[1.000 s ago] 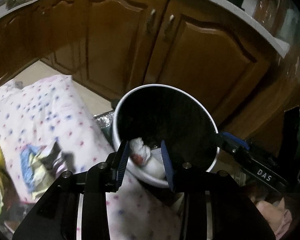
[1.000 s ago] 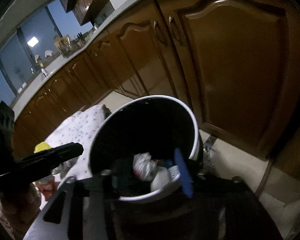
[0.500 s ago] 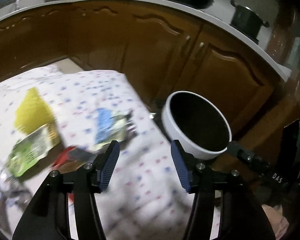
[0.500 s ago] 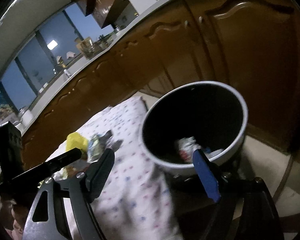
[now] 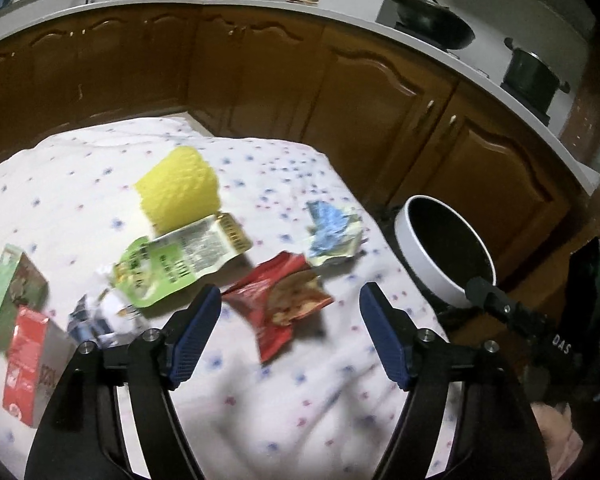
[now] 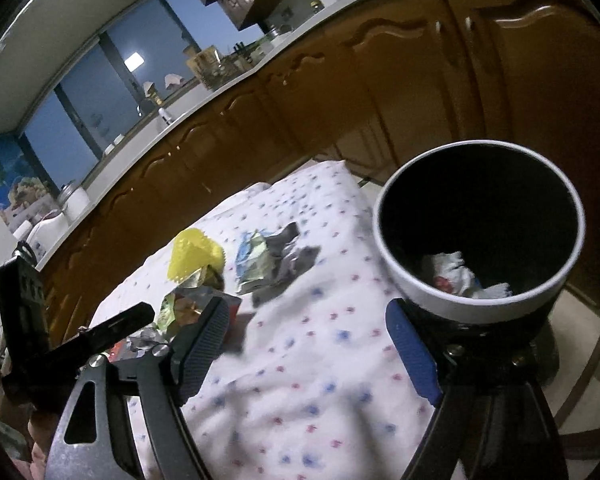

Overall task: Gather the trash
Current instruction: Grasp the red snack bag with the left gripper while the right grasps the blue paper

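On the spotted cloth (image 5: 268,420) lies a lot of trash. Going left to right in the left wrist view: at 9 o'clock a green box (image 5: 10,292) and a red box (image 5: 26,364) sit side by side. Next comes a crumpled white and blue wrapper (image 5: 100,318), touching a green pouch (image 5: 180,260). At 11 o'clock a yellow bumpy sheet (image 5: 178,190) lies partly under that pouch. In the middle is a red snack bag (image 5: 280,300). Just past it, toward 1 o'clock, is a blue crumpled wrapper (image 5: 332,232).

The left gripper (image 5: 290,336) hangs over the cloth near the red snack bag. Its jaws have just been opening and are wide apart, with nothing pinched.

At 3 o'clock stands the white bin (image 5: 420,256), off the cloth's edge, in front of the brown cupboards (image 5: 380,100).

The right gripper (image 6: 306,344) has also just spread its jaws, and they hold nothing. In its view the bin sits at 2 o'clock with crumpled paper (image 6: 456,274) inside.
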`<control>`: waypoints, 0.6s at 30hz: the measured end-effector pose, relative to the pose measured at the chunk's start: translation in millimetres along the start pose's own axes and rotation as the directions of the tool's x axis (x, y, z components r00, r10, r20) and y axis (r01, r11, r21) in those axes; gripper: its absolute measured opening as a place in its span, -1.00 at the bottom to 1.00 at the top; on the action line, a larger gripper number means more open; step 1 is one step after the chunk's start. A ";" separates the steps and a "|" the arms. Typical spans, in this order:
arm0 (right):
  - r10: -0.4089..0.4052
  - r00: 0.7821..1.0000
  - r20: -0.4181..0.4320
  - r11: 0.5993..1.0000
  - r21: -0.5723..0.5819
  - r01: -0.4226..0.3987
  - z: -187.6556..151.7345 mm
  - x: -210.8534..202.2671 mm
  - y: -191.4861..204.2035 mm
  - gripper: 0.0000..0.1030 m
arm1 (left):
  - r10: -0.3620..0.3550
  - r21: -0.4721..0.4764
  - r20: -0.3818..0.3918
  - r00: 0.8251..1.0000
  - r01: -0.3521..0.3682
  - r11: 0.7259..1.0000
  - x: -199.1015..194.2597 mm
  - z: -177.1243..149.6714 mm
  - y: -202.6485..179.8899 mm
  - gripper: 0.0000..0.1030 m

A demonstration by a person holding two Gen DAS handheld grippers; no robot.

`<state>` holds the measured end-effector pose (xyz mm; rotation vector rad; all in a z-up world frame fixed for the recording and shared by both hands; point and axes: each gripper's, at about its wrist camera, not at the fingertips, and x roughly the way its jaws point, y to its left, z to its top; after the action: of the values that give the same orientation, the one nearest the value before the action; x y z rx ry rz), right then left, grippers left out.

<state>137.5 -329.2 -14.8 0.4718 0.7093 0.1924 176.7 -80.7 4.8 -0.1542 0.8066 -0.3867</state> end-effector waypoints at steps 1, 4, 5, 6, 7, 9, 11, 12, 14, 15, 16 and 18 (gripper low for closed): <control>0.004 1.000 -0.005 1.000 -0.007 -0.004 0.4 4.3 3.3 0.60 | -0.001 0.001 -0.003 1.000 0.001 1.000 -0.9 -1.1 3.6 0.42; 0.017 1.000 -0.017 1.000 -0.012 -0.017 1.2 13.8 8.3 0.60 | 0.002 0.003 -0.010 1.000 -0.002 1.000 -2.0 -4.3 8.6 0.42; 0.021 1.000 -0.020 1.000 -0.014 -0.021 1.8 17.0 9.8 0.60 | 0.002 0.005 -0.012 1.000 -0.002 1.000 -1.7 -4.0 7.6 0.42; 0.027 0.999 -0.026 0.999 -0.017 -0.027 3.3 21.4 11.4 0.60 | 0.007 0.007 -0.014 1.000 -0.007 1.000 -1.3 -4.5 9.0 0.42; 0.031 0.999 -0.030 0.999 -0.019 -0.031 4.8 25.0 12.7 0.60 | 0.012 0.006 -0.015 1.000 -0.012 1.000 -0.6 -4.5 10.6 0.42; 0.042 0.998 -0.040 0.999 -0.018 -0.043 8.4 31.7 13.3 0.60 | 0.009 0.007 -0.022 1.000 -0.009 1.000 1.3 -3.9 12.8 0.42; 0.053 0.997 -0.047 0.998 -0.014 -0.053 10.9 38.2 14.3 0.60 | 0.013 0.014 -0.032 0.999 -0.012 1.000 4.7 -3.4 13.5 0.42; 0.060 0.997 -0.052 0.998 -0.015 -0.061 13.3 43.0 14.3 0.60 | 0.009 0.016 -0.036 0.999 -0.008 1.000 6.2 -3.3 13.8 0.42; 0.070 0.995 -0.065 0.997 -0.008 -0.071 16.8 50.5 14.5 0.60 | -0.001 0.021 -0.049 0.999 0.002 1.000 10.8 -3.3 13.4 0.42; 0.083 0.994 -0.076 0.997 0.006 -0.082 19.8 56.9 12.9 0.59 | -0.006 0.024 -0.056 0.998 0.008 1.000 13.8 -3.1 12.7 0.42; 0.087 0.993 -0.082 0.996 0.014 -0.086 21.8 62.1 11.8 0.59 | -0.014 0.027 -0.063 0.998 0.016 1.000 16.8 -2.9 12.3 0.42; 0.095 0.991 -0.095 0.995 0.026 -0.092 26.3 72.8 11.1 0.56 | -0.022 0.033 -0.068 0.997 0.024 0.999 22.4 -1.9 11.1 0.38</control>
<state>209.3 -305.0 -34.4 0.5194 0.7850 0.2974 192.4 -79.3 -14.7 -0.1195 0.8655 -0.4290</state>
